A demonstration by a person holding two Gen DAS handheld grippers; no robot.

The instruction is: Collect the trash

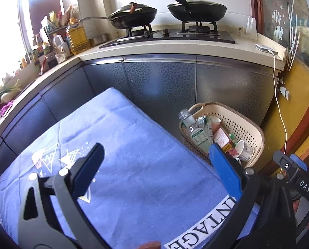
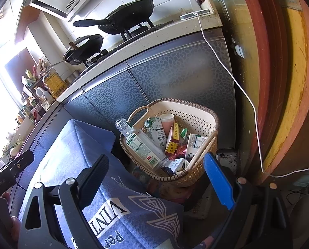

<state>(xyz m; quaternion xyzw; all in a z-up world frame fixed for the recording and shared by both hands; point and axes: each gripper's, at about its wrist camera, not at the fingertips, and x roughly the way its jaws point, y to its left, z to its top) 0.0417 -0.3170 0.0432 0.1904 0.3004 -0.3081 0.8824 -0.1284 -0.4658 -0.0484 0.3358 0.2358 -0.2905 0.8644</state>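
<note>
Both the left hand-held gripper (image 1: 156,161) and the right hand-held gripper (image 2: 156,172) stood wide open and empty over the table (image 1: 133,145), which showed no trash. The collecting looked nearly finished, with bottle (image 2: 142,145), cartons and cups in the basket (image 2: 198,114) at two o'clock. The cloth read "VINTAGE", and any next move called for finding leftover litter.

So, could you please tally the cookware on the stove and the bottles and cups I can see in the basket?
Black pans on the stove: 2 (left pan, right pan)
Clear plastic bottles in the basket: 1 (bottle)
Paper cups in the basket: 2 (pink cup, white cup)
Total: 5
</note>
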